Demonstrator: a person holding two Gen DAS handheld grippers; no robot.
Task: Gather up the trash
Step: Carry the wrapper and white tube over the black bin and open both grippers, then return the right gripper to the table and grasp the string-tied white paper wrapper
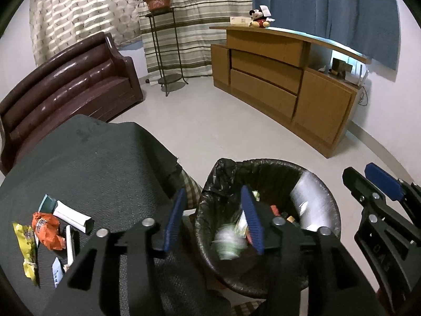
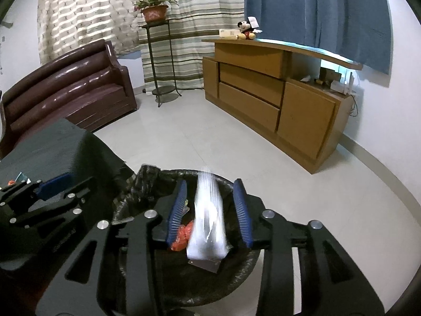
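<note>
Both tongs hang spread over the lined bin (image 2: 147,181). A blurred silvery wrapper (image 2: 208,218) sits loose between the right tongs (image 2: 210,210), untouched. The left tongs (image 1: 214,220) pinch nothing. More wrappers (image 1: 47,230) lie left on the table (image 1: 92,158). The wrapper might catch the rim and spill.

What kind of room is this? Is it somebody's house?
Probably a living room in a home. There's a brown sofa, a wooden cabinet with a plush toy on top, a potted plant on a stand, and curtains behind.
</note>
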